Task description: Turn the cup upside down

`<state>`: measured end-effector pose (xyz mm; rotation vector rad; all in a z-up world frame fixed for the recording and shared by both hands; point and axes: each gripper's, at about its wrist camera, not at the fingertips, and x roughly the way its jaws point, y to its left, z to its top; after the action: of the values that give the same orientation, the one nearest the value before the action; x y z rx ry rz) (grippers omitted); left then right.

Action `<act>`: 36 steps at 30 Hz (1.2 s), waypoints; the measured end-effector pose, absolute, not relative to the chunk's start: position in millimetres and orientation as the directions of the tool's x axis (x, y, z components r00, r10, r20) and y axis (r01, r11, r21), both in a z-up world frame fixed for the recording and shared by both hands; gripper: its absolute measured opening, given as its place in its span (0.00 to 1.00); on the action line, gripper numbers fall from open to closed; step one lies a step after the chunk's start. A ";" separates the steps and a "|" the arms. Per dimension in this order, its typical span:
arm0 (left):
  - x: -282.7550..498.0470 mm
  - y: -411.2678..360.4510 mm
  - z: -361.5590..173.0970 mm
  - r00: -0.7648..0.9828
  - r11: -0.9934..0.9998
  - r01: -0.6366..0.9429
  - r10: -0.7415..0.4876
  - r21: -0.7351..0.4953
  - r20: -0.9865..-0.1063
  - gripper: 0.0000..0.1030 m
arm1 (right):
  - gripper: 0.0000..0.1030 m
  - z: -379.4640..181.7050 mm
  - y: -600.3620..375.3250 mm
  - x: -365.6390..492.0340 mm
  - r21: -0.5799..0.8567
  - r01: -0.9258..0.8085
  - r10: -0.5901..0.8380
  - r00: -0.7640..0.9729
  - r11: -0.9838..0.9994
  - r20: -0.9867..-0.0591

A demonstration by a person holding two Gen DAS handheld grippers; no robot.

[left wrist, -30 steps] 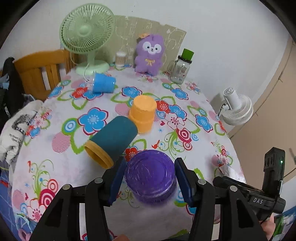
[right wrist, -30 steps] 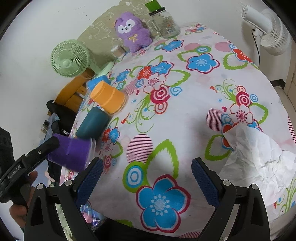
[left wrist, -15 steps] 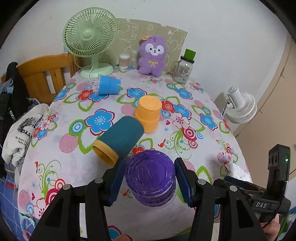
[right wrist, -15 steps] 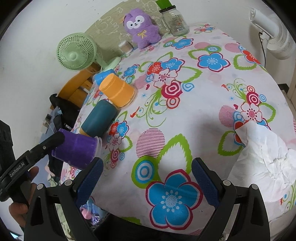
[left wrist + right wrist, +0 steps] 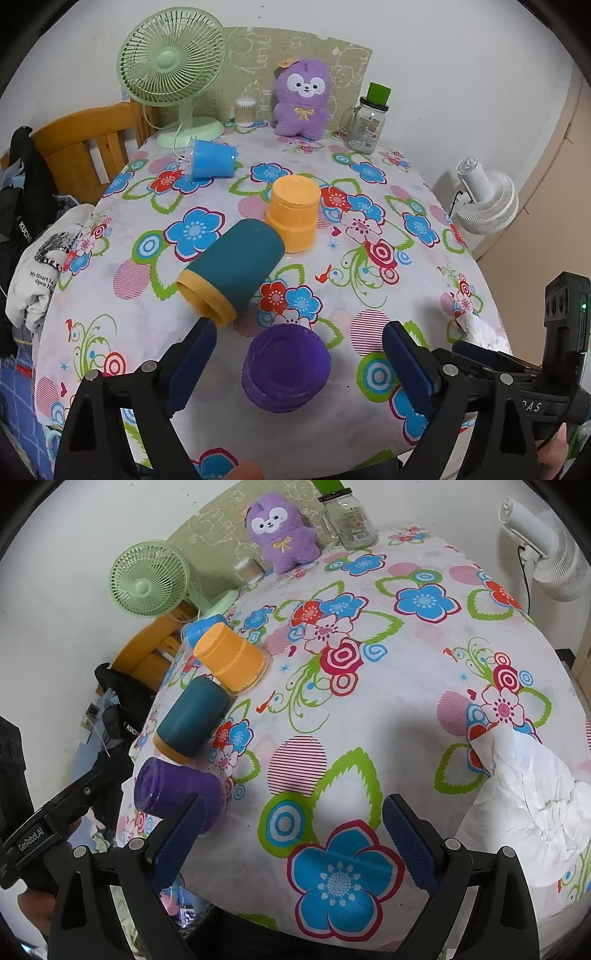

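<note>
I am holding my left claw (image 5: pixel 297 363) spread wide around the purple cup (image 5: pixel 286 367), touching neither side; the cup is sitting bottom-up on the table (image 5: pixel 369 280) near its front edge. My right claw (image 5: pixel 291 843) is hanging spread over bare cloth. The cup looks like light, stiff, slick plastic; any regrip should be squeezing mid-wall, gently.

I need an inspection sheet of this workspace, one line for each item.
Surface: round table with floral tablecloth.
Job's things: purple cup and orange cup upside down; teal cup and blue cup on their sides.
Clutter: plush toy, glass jar, green fan, crumpled tissue.
Grippers: left gripper open around purple cup; right gripper open, empty.
Cables: green fan's white cord.
Surroundings: wooden chair, white fan.
</note>
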<state>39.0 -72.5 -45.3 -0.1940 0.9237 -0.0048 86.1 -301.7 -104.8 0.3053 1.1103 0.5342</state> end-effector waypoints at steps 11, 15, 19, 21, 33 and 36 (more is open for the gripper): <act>28.7 -59.3 -34.6 0.642 0.977 -0.101 -0.079 -0.186 -0.763 0.95 | 0.95 -80.8 -282.1 80.6 0.443 -0.308 0.536 0.380 0.842 -0.754; 24.7 -53.2 -30.2 0.654 0.976 -0.107 -0.075 -0.190 -0.753 0.95 | 0.95 -70.7 -269.7 77.7 0.421 -0.340 0.534 0.391 0.841 -0.749; 20.1 -47.0 -26.9 0.663 0.974 -0.112 -0.073 -0.195 -0.745 0.95 | 0.95 -60.2 -257.9 74.1 0.406 -0.372 0.538 0.399 0.835 -0.743; 17.9 -44.6 -25.6 0.668 0.974 -0.115 -0.071 -0.197 -0.741 0.96 | 0.95 -55.6 -254.0 73.2 0.402 -0.381 0.541 0.403 0.832 -0.738; 5.4 -28.9 -15.7 0.697 0.967 -0.137 -0.061 -0.215 -0.715 0.96 | 0.95 -29.4 -232.5 66.1 0.362 -0.441 0.549 0.433 0.821 -0.715; 2.3 -25.9 -12.7 0.705 0.966 -0.143 -0.054 -0.216 -0.707 0.96 | 0.95 -23.5 -227.6 63.9 0.353 -0.455 0.551 0.441 0.818 -0.709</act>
<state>2.3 -25.9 -12.7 -0.2639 0.7888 0.0501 63.9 -227.6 -23.5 0.1157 0.9227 0.6255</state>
